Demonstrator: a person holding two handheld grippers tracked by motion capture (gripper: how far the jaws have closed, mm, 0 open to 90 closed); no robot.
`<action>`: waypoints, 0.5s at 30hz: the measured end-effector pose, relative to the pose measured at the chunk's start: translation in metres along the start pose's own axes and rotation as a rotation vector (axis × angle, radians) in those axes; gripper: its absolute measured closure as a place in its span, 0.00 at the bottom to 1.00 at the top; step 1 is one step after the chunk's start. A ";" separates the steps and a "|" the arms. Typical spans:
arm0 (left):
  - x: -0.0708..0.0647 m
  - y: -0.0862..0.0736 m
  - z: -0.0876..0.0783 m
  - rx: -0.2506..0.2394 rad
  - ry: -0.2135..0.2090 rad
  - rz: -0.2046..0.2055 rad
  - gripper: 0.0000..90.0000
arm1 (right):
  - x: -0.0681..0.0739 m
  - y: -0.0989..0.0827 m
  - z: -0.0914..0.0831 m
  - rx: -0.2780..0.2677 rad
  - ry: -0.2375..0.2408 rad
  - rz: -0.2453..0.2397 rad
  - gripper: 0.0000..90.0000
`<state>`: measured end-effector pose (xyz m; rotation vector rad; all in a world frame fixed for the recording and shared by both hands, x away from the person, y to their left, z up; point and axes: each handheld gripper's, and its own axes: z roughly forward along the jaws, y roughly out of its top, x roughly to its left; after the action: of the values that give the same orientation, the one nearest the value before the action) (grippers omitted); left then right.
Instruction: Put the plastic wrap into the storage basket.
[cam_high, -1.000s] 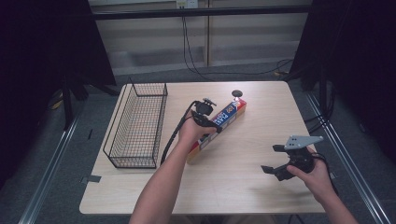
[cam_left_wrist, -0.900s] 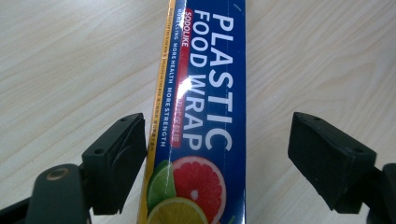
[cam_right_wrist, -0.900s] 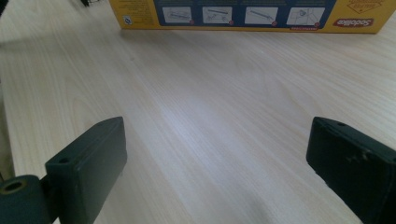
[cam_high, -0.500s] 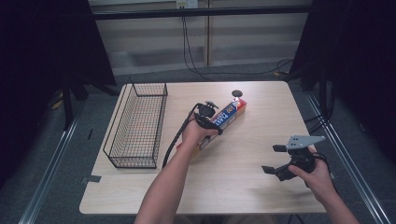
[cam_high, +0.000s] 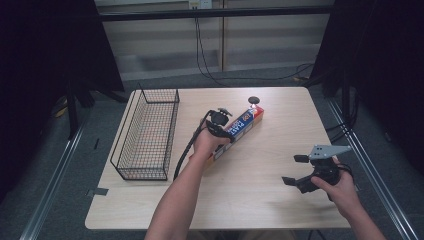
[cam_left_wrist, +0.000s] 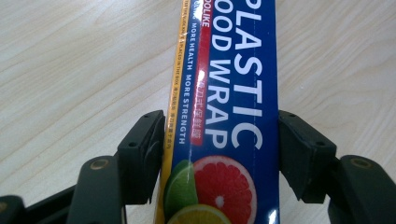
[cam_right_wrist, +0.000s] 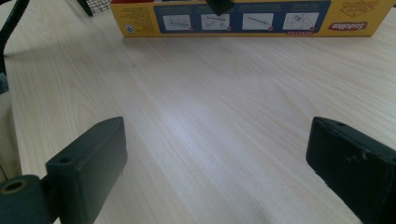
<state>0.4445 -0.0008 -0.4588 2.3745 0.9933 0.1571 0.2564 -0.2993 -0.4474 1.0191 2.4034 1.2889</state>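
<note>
Blue-and-yellow plastic wrap box (cam_high: 239, 131), lying slantwise toward the tabletop's far edge, pinched across its width by the left gripper (cam_left_wrist: 219, 149), jaws just closed in. Keep level, lift straight; right gripper (cam_right_wrist: 217, 172) spread wide, holding nothing, near the right edge.

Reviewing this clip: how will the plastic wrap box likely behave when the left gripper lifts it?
The plastic wrap box looks like stiff cardboard, so it probably won't sag. Its glossy print may be slippery against the left gripper. Being long, it could tilt if gripped off its middle.
</note>
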 end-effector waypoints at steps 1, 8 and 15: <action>0.000 0.000 -0.001 0.007 0.003 0.024 0.43 | 0.000 0.000 0.000 0.001 -0.001 -0.001 0.05; -0.005 -0.003 -0.006 0.044 0.016 0.010 0.44 | -0.001 0.000 0.000 -0.003 0.005 0.004 0.05; -0.005 -0.001 -0.004 0.071 0.010 -0.028 0.41 | 0.001 0.001 0.002 -0.001 0.009 0.000 0.05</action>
<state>0.4387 -0.0017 -0.4552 2.4254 1.0525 0.1255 0.2575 -0.2969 -0.4480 1.0156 2.4092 1.2979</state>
